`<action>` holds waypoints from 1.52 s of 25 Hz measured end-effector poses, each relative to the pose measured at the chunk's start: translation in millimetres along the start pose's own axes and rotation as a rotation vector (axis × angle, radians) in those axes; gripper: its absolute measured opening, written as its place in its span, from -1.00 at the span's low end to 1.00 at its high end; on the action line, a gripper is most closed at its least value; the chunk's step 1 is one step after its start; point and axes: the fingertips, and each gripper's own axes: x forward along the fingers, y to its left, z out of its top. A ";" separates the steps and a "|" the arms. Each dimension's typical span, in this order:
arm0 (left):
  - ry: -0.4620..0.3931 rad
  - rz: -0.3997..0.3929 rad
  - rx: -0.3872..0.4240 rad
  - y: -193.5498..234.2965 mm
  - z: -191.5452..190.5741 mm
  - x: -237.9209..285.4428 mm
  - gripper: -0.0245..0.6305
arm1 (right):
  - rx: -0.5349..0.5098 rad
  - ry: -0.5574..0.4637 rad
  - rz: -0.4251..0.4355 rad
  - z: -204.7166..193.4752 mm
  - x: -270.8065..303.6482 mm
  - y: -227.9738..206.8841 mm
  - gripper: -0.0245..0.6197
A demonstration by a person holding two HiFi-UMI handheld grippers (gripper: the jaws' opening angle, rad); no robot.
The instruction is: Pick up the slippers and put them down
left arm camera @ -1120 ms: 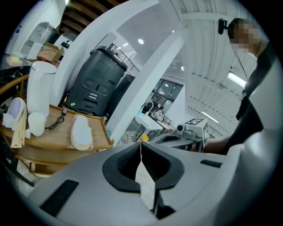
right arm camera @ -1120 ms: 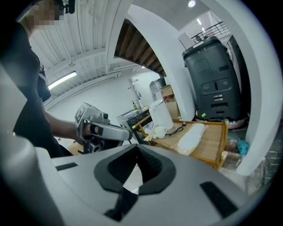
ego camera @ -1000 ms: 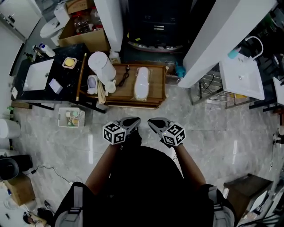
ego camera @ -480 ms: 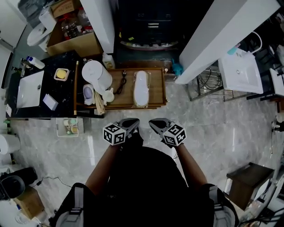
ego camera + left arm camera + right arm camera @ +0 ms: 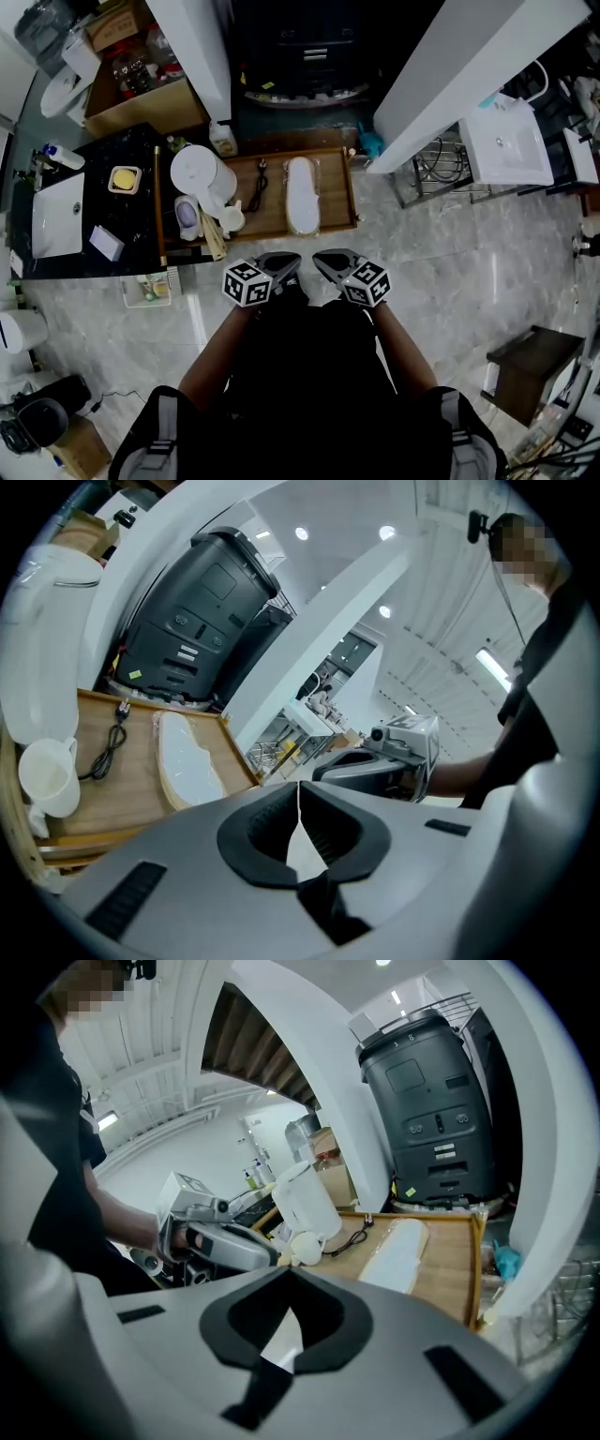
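Observation:
A pair of white slippers in clear wrap lies flat on a low wooden tray, just ahead of both grippers. My left gripper and right gripper hang side by side over the marble floor, short of the tray's near edge. Both are shut with nothing between the jaws. In the left gripper view the slippers lie ahead to the left of my shut left gripper. In the right gripper view the slippers lie ahead to the right of my shut right gripper.
On the tray's left part stand a white jug, a white cup and a black cable. A black counter with a sink is at left, a dark machine behind, a wire rack at right.
The tray with the slippers has come nearer to the two grippers in the head view. Both grippers stay shut and side by side.

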 end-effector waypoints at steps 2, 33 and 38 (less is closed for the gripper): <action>-0.006 0.003 -0.004 7.0 3.8 -1.9 -0.88 | 0.003 -0.004 -0.005 2.3 3.8 -1.3 -0.90; 0.002 0.107 -0.083 65.6 -6.5 -13.5 -0.88 | 0.052 0.096 0.033 -19.9 45.8 -34.5 -0.90; 0.010 0.118 -0.106 76.5 -13.7 -6.7 -0.88 | 0.069 0.114 0.034 -27.0 57.1 -42.5 -0.90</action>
